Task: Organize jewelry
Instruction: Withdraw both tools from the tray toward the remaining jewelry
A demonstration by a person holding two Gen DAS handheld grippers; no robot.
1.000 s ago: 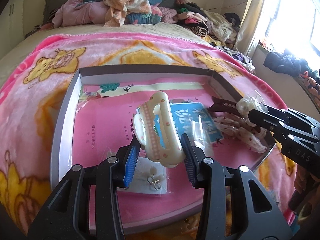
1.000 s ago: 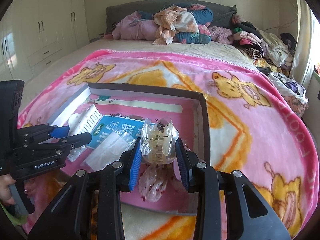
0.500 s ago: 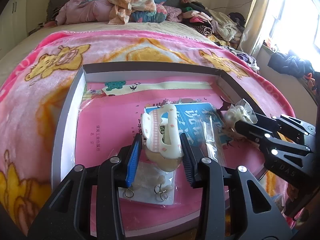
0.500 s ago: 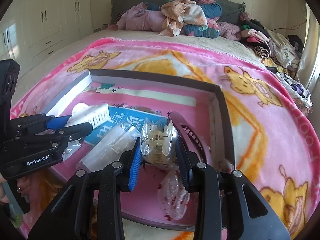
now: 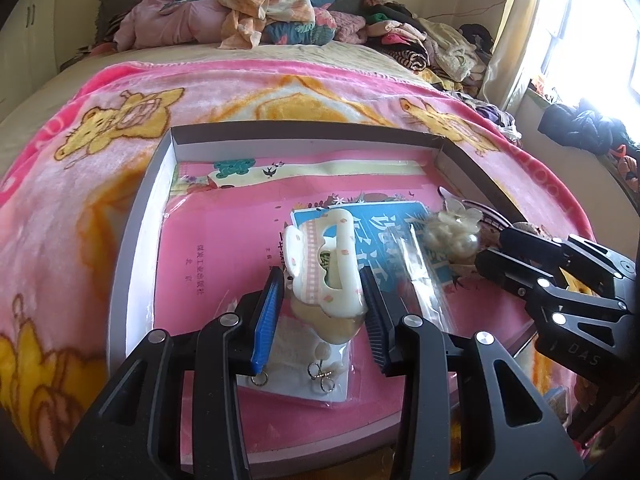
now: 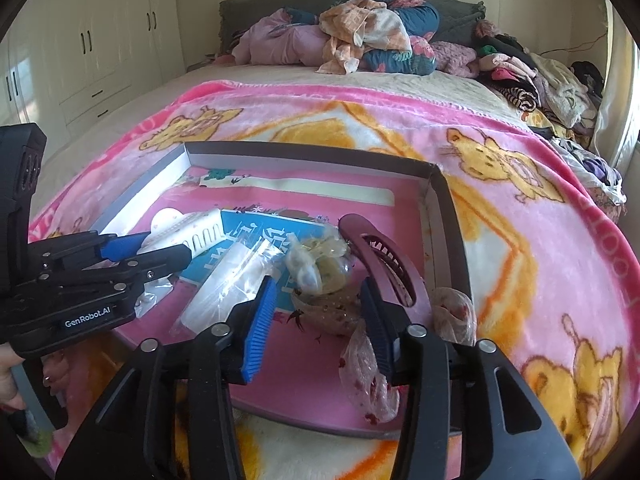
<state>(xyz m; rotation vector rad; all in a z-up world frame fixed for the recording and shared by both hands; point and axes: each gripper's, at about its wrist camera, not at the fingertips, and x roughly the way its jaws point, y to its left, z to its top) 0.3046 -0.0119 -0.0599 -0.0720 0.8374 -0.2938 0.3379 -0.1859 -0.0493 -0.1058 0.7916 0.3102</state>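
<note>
Sunlit bedroom — cream wardrobes (image 6: 100, 60), clothes-heaped bed (image 6: 360, 80), bright window (image 5: 580, 40)

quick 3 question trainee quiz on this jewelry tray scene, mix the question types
1. True or false: the left gripper grips the cream hair claw.
2. The right gripper is: A) shut on the clear claw B) open, with the clear claw beyond its pads C) out of view.
3. Fill in: the earring card lies in the ____.

Key: 1 true. 2 B; its jaws have just been opening. 3 tray.
</note>
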